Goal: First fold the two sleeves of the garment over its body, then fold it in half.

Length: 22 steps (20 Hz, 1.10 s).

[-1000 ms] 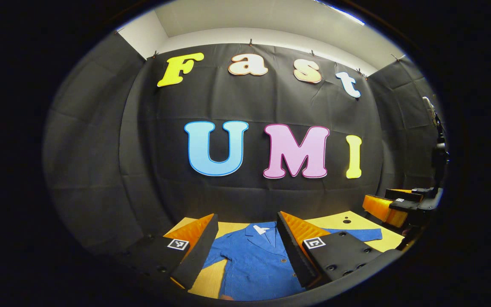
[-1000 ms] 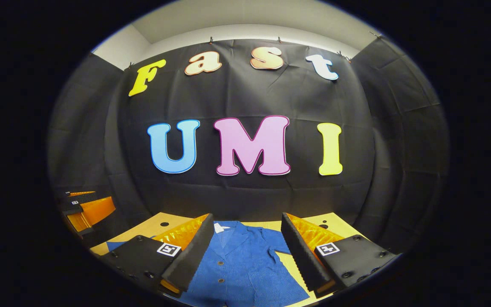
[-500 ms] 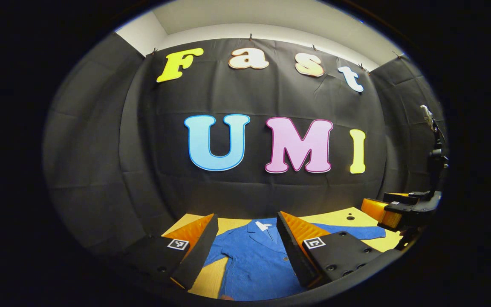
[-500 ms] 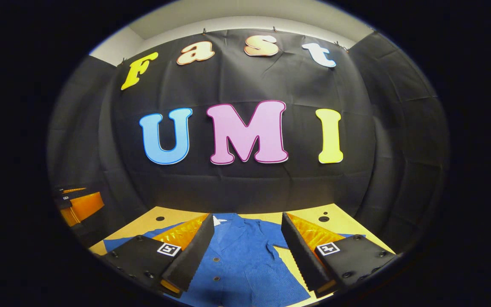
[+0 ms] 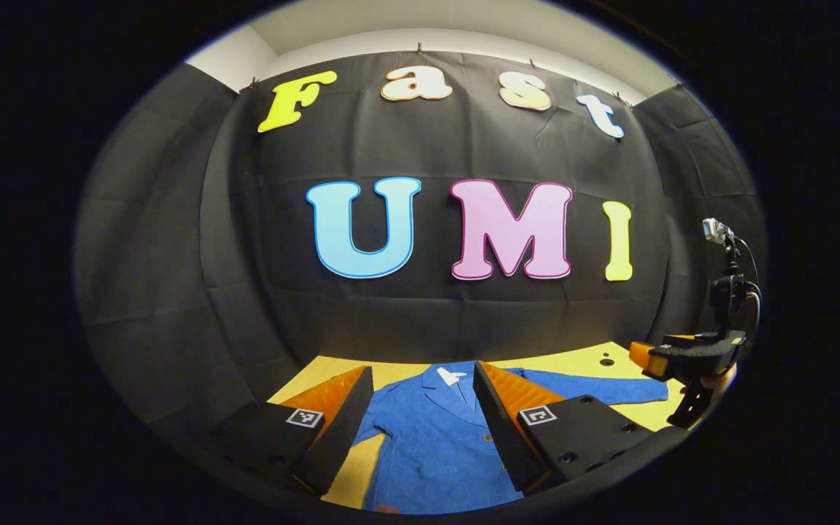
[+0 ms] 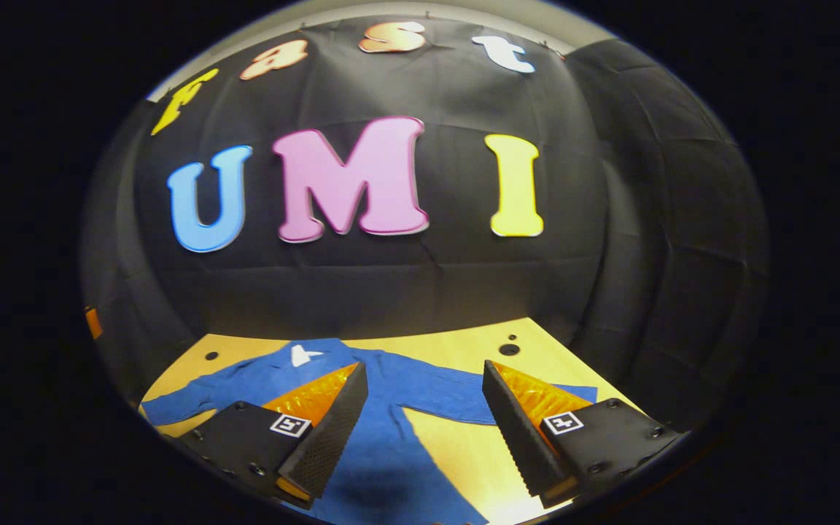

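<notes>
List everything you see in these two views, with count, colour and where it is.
Garment: one, blue, buttoned, lying flat on the table, both sleeves spread out to the sides.
Neck label: one, white, at the garment's collar.
Table: one, yellow-tan top with small dark holes near the far edge, under the garment.
Booth wall: black cloth, behind and beside the table.
Left tool: one, open, above the garment's body.
Right tool: one, open, above the garment's right side; it also shows at the right edge of the left gripper view.
</notes>
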Motion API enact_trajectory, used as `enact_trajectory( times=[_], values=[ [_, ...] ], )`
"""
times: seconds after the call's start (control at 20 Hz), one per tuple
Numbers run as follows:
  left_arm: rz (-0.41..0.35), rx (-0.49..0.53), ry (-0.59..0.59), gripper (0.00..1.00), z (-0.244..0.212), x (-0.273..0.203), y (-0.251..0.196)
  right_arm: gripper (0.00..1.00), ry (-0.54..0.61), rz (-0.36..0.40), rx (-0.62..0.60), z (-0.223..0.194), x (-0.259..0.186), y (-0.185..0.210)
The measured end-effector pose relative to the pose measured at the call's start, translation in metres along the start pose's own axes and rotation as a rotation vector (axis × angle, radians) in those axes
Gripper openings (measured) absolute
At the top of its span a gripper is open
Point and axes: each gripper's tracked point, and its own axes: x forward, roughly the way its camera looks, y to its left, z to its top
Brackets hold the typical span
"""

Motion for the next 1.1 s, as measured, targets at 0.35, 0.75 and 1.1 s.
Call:
enact_trajectory(
  times=[0.35,0.75,1.1],
  values=[
    [-0.002,0.017,0.095,0.80,-0.015,0.019,-0.037,1.00,0.187,-0.258,0.037,-0.069,0.065,-0.139],
    [-0.082,0.055,0.172,0.80,-0.027,0.038,-0.095,1.00,0.451,-0.471,0.182,-0.168,0.109,-0.246],
    [-0.153,0.042,0.212,0.80,-0.032,0.058,-0.139,1.00,0.576,-0.521,0.315,-0.199,0.111,-0.268]
  ],
)
